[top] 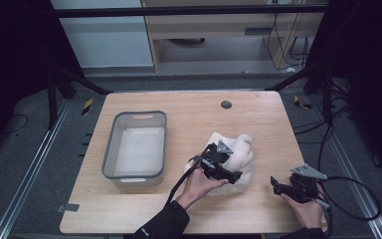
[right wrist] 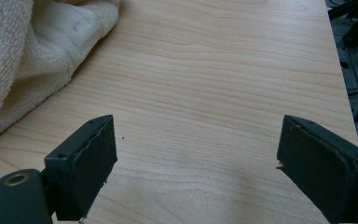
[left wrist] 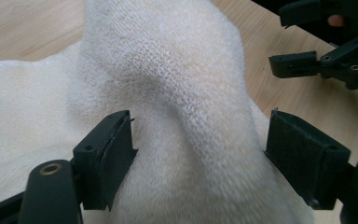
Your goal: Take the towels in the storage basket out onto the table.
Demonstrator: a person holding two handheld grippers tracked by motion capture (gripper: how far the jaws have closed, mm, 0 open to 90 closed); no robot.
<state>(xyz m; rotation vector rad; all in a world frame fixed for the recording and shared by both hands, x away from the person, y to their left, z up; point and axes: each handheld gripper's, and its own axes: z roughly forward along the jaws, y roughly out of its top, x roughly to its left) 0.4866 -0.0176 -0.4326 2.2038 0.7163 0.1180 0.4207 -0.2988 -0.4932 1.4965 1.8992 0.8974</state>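
A raised fold of the white towel (left wrist: 186,93) sits between the open left tool's (left wrist: 200,154) jaws.

One towel (top: 234,155), one bin (top: 135,145), two grippers.

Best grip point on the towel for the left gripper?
The raised ridge of the towel, probably. It stands up as a fold between the open jaws of the left gripper, which straddle it from the near side, so closing there should pinch the fabric.

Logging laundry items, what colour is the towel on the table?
Cream white towel, seen best in the left gripper view.
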